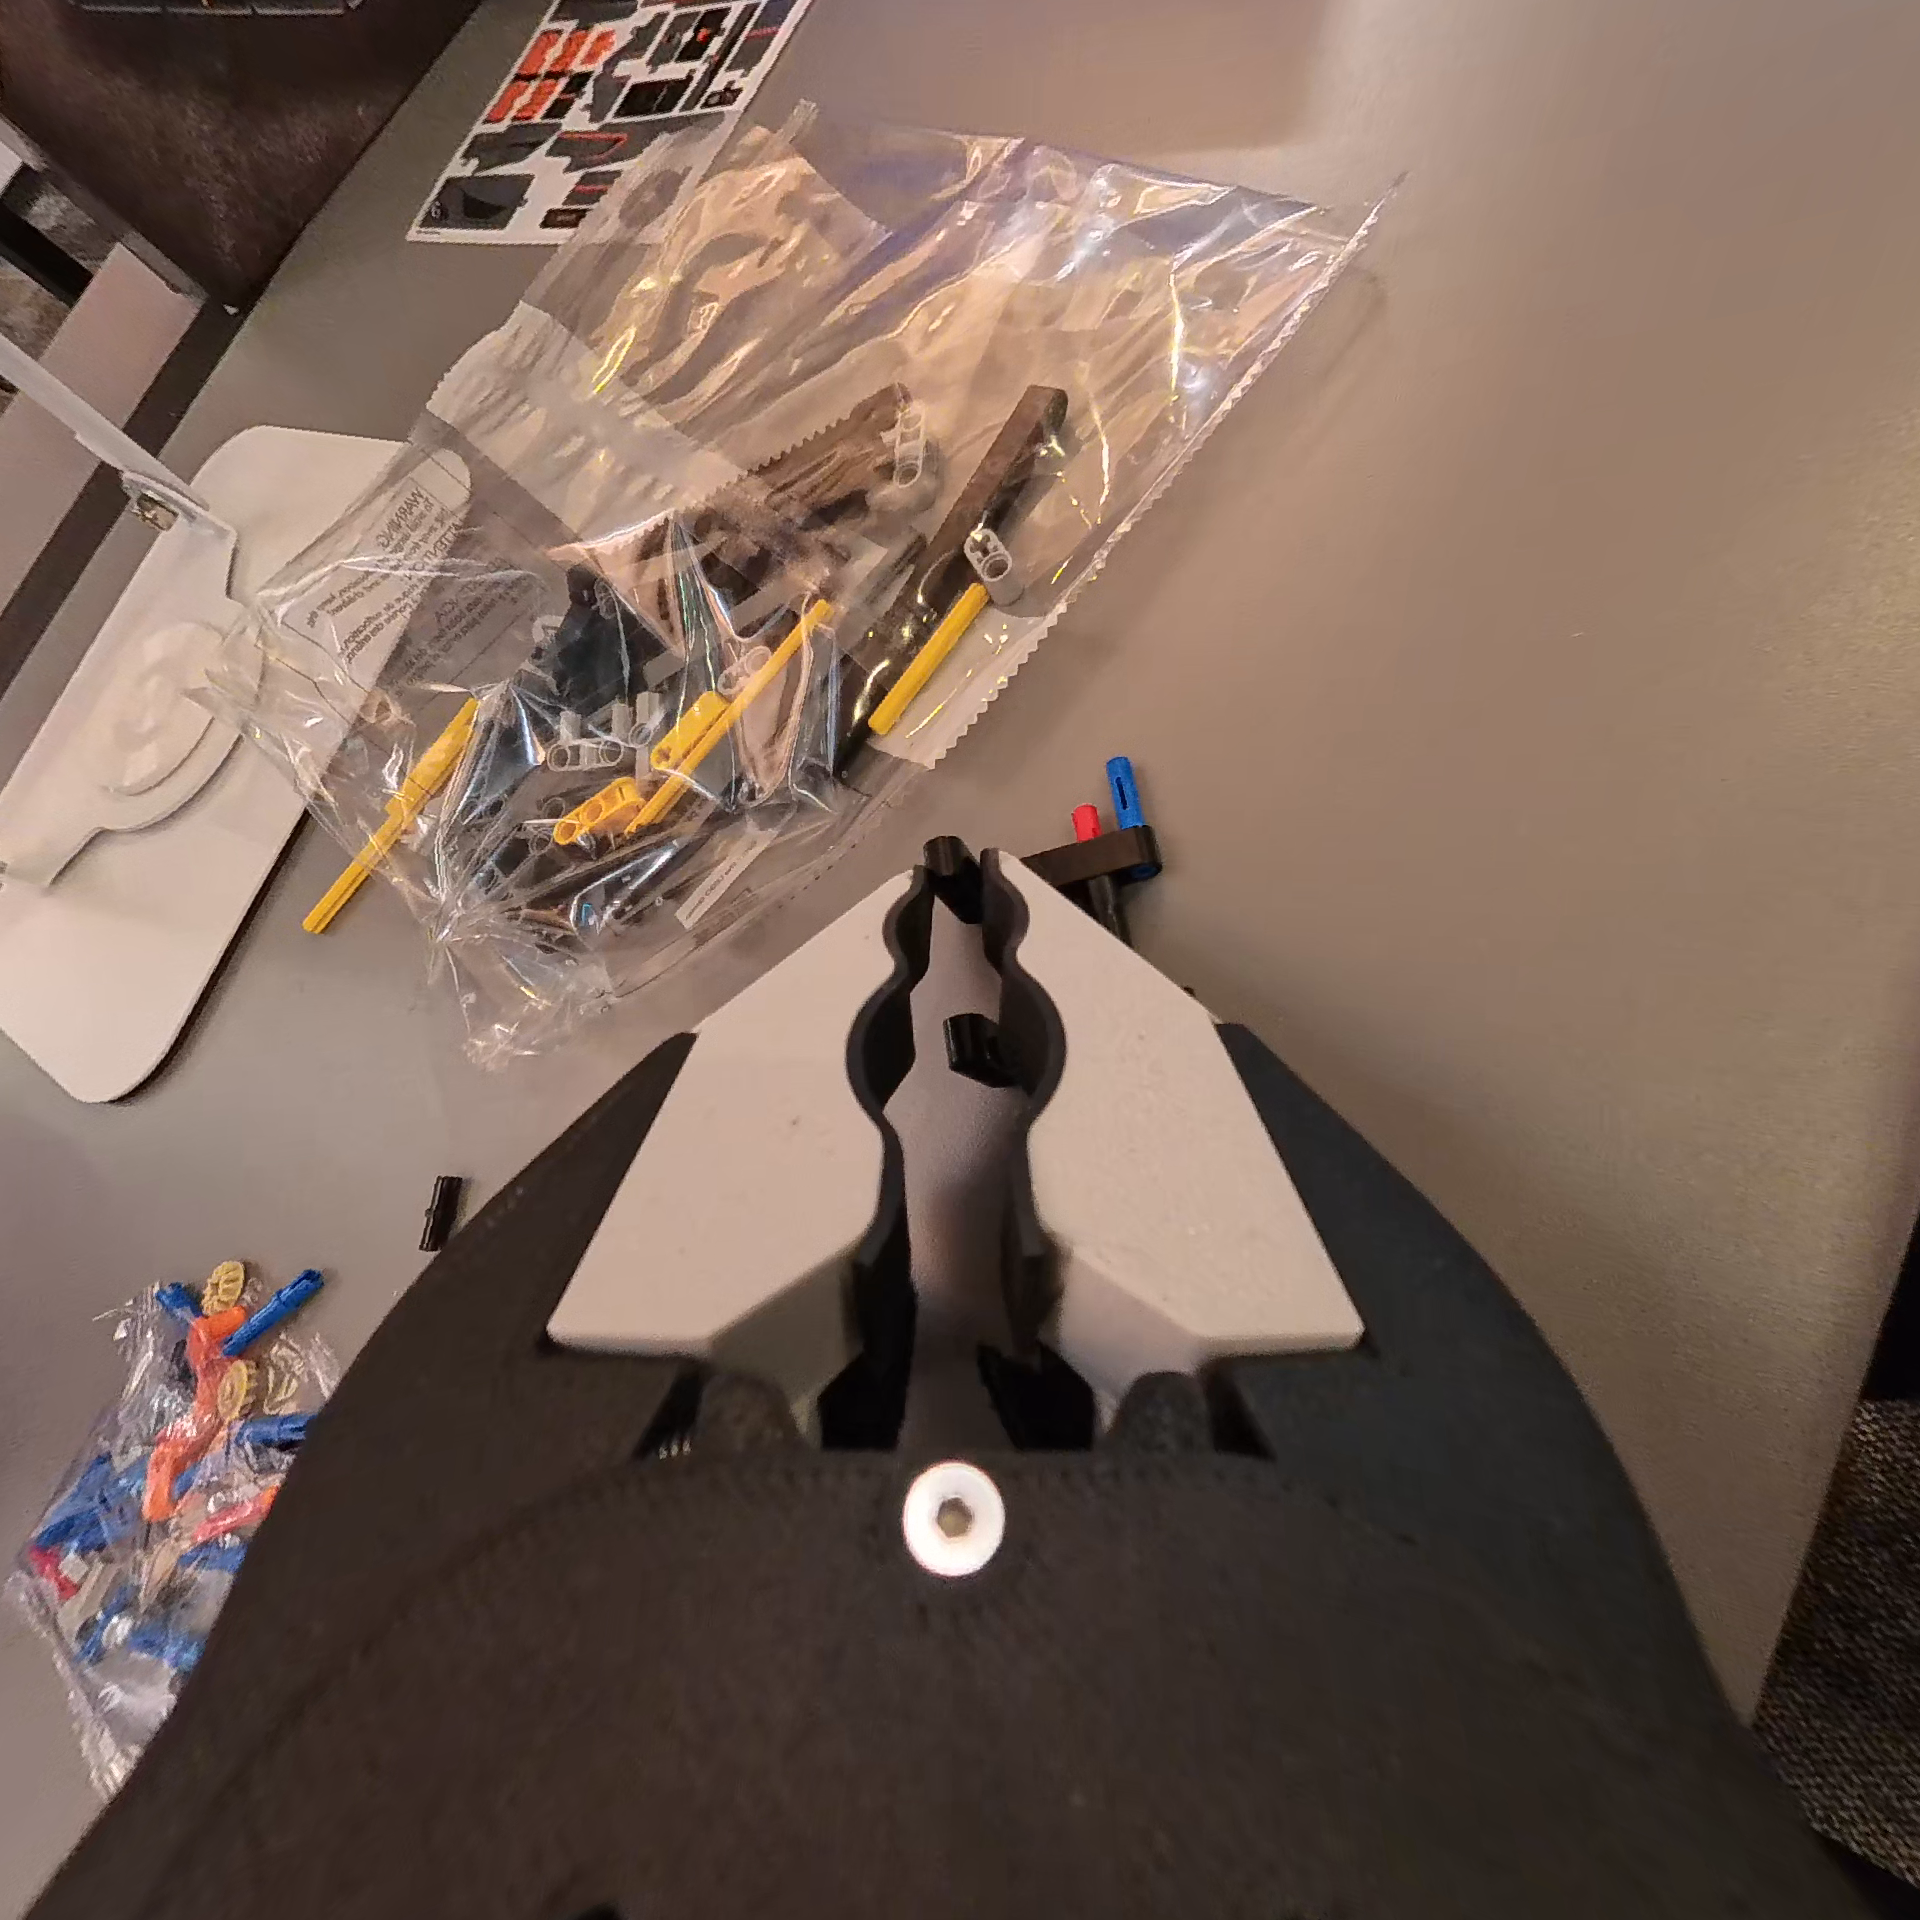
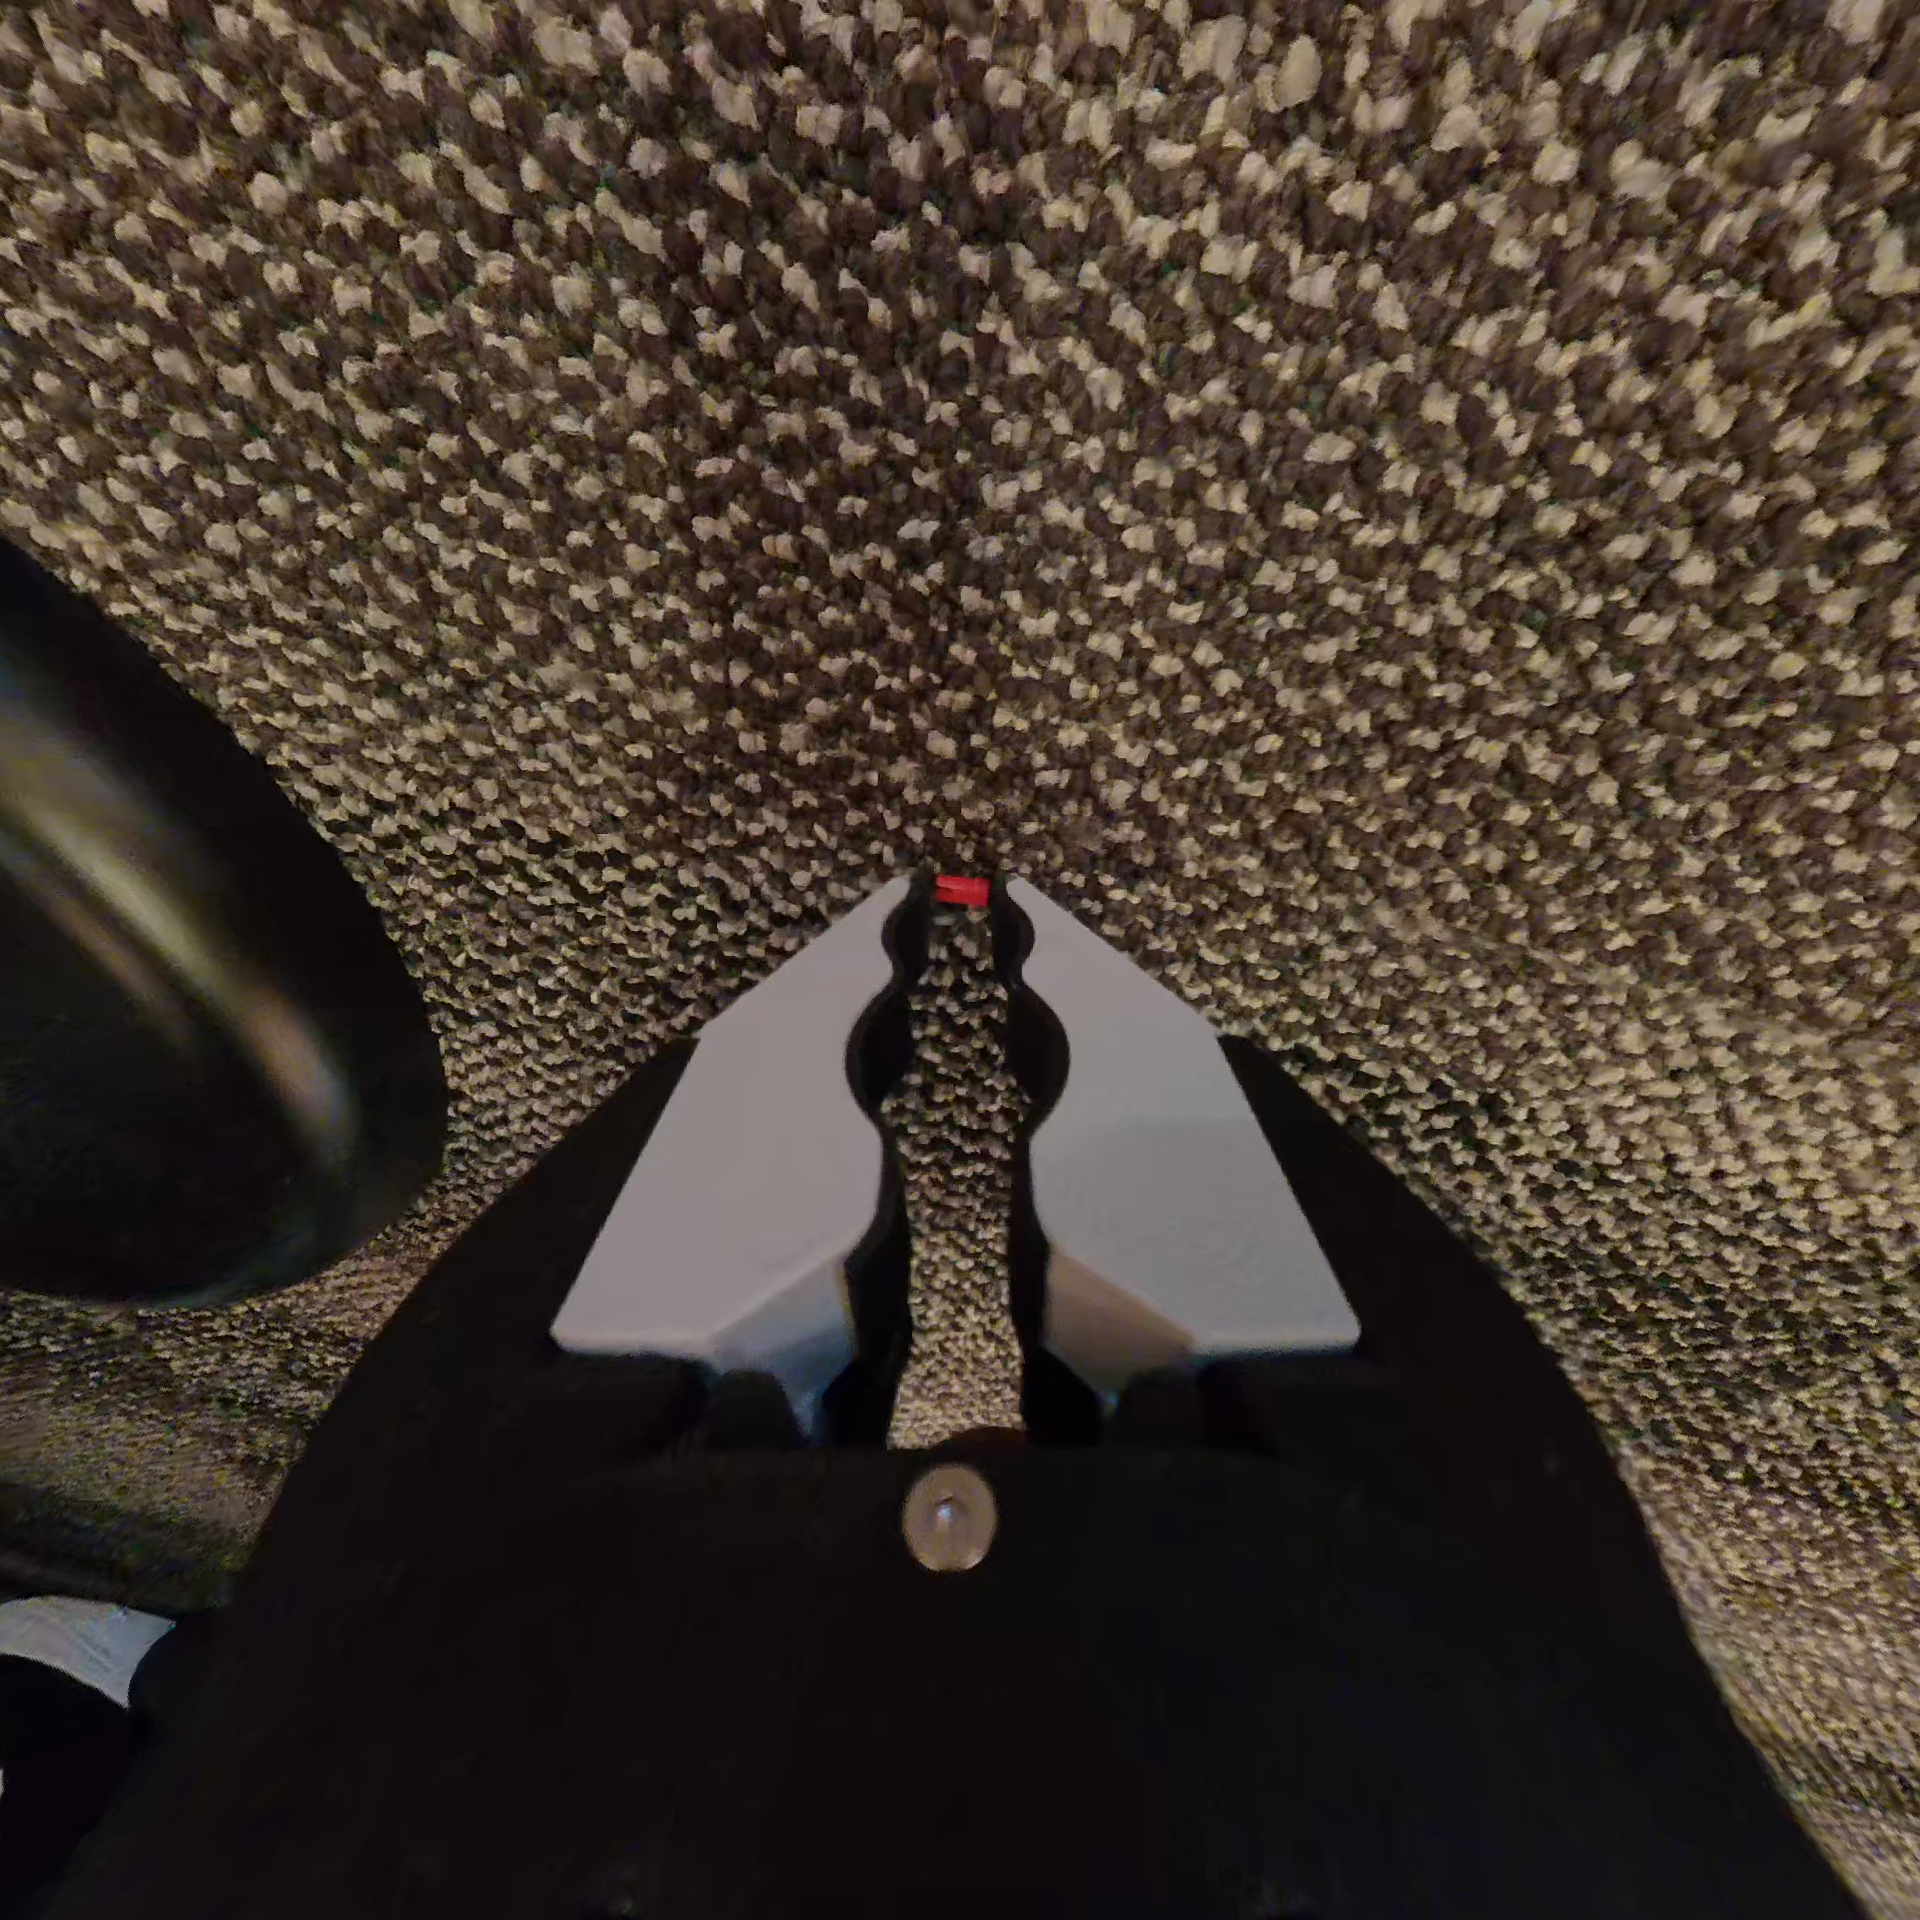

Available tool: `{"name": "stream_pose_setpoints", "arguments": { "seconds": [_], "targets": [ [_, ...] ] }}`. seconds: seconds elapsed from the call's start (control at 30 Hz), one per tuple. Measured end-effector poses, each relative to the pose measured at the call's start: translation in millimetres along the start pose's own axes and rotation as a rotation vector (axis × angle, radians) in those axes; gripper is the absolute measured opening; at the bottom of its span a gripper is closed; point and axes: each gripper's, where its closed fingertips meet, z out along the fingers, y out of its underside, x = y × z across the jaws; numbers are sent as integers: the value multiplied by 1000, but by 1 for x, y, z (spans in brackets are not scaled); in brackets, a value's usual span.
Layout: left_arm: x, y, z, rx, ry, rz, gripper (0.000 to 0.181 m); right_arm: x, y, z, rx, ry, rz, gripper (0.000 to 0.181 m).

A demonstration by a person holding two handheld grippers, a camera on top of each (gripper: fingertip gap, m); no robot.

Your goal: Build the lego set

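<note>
In the left wrist view my left gripper (image 1: 956, 868) is shut on a small black pin (image 1: 948, 854) at its fingertips, over the grey table (image 1: 1507, 623). Just right of the tips lies a black beam assembly (image 1: 1101, 854) with a red pin (image 1: 1084, 821) and a blue pin (image 1: 1120, 784) standing in it. A second black pin (image 1: 971, 1044) shows through the gap between the fingers. In the right wrist view my right gripper (image 2: 958, 894) is shut on a small red piece (image 2: 958, 889) and points down at speckled carpet (image 2: 1039, 416).
A clear bag (image 1: 748, 582) of yellow, black and grey parts lies ahead-left. A smaller bag (image 1: 156, 1475) of blue and orange parts sits at the lower left. A loose black pin (image 1: 442, 1210), a sticker sheet (image 1: 613, 104) and a white board (image 1: 135, 748) lie on the table. A dark rounded object (image 2: 156, 935) stands on the carpet.
</note>
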Motion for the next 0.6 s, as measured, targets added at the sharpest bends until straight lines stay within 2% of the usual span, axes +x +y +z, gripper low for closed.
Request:
{"name": "stream_pose_setpoints", "arguments": {
  "seconds": [0.17, 0.4, 0.6],
  "targets": [
    [0, 0, 0, 0, 1, -1, 8, 0, 1, 0, -1, 27, -18, 7],
    [0, 0, 0, 0, -9, 9, 8, 4, 5, -6, 14, -33, 49, 6],
    [0, 0, 0, 2, -6, 13, 8, -8, 22, -43, 63, -162, 73, 7]
  ]
}}
